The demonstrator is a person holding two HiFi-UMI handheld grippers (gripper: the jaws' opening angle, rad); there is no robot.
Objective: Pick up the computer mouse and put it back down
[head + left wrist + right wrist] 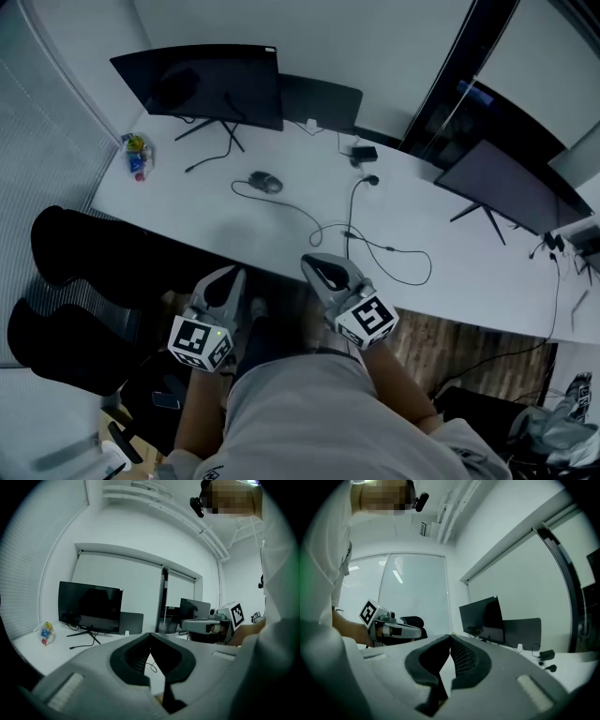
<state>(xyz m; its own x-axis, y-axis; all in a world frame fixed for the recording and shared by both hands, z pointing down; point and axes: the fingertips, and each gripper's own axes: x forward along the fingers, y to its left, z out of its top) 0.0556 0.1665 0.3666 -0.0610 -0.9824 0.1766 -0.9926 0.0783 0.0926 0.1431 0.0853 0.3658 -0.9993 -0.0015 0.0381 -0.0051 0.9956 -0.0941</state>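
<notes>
Held left tool (232, 279) shut and empty, short of tabletop (187, 202); spotted computer mouse (266, 181) resting there, well apart; held right tool (317, 265) shut, empty too. Judged pickup not begun; needed reaching forward, opening before grasping.

Desk (187, 202): white, long, ahead of me.
Left monitor (202, 86): dark, on a stand, far corner.
Right monitor (502, 187): dark, angled, on a stand.
Cables (375, 246): black, looped loosely mid-desk.
Chair (84, 253): black, at my left, beside the desk's edge.
</notes>
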